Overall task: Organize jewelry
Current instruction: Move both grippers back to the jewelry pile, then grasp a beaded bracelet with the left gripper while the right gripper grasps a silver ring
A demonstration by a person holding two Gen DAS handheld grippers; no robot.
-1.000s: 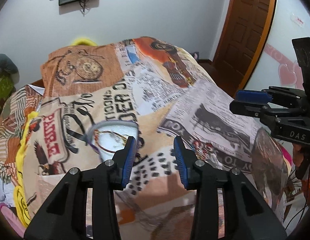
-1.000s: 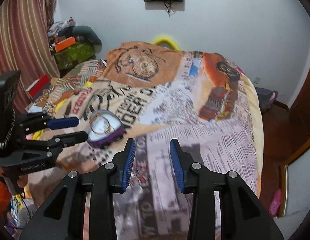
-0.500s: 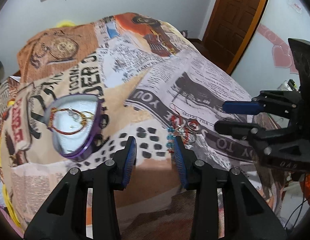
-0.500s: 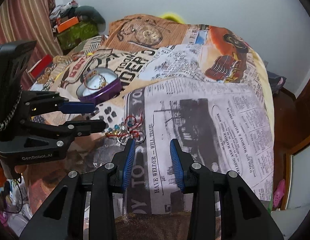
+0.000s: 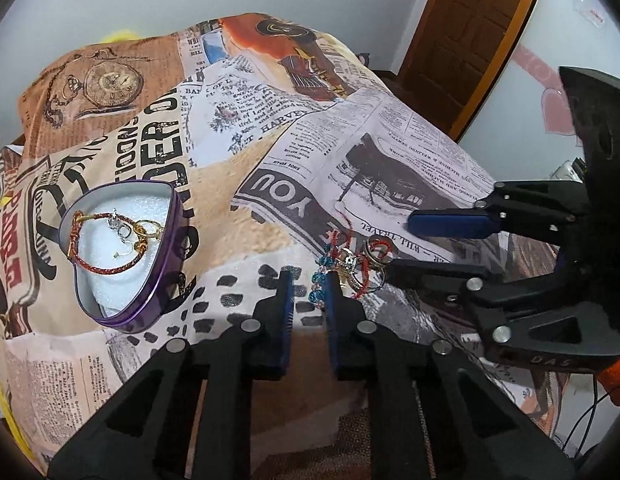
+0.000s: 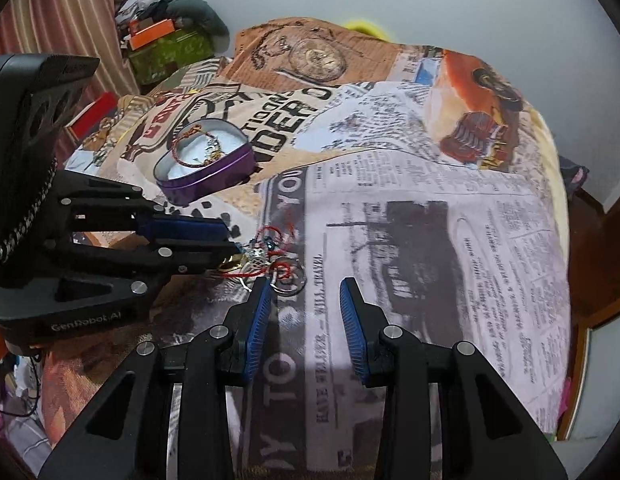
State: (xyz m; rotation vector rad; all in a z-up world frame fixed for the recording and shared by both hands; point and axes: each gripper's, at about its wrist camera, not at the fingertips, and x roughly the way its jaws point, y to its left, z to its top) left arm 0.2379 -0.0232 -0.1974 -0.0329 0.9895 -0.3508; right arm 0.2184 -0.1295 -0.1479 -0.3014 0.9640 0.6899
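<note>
Both rigs have dropped toward the bed (image 5: 269, 184) since a second ago, and the loose jewelry pile (image 5: 352, 258) now sits at my fingertips. I read the task as partly done: the purple heart-shaped tin (image 5: 149, 300), foam-lined, already holds a red cord bracelet (image 5: 105, 266) with gold rings (metal glints). Pile left: blue beads, red cord, silver hoops, tangled on printed cloth. My left hand-held gripper (image 5: 307, 286) is narrowly parted, gripping nothing yet; my right hand-held gripper (image 6: 303, 294) is wider apart, empty, beside the pile.
</note>
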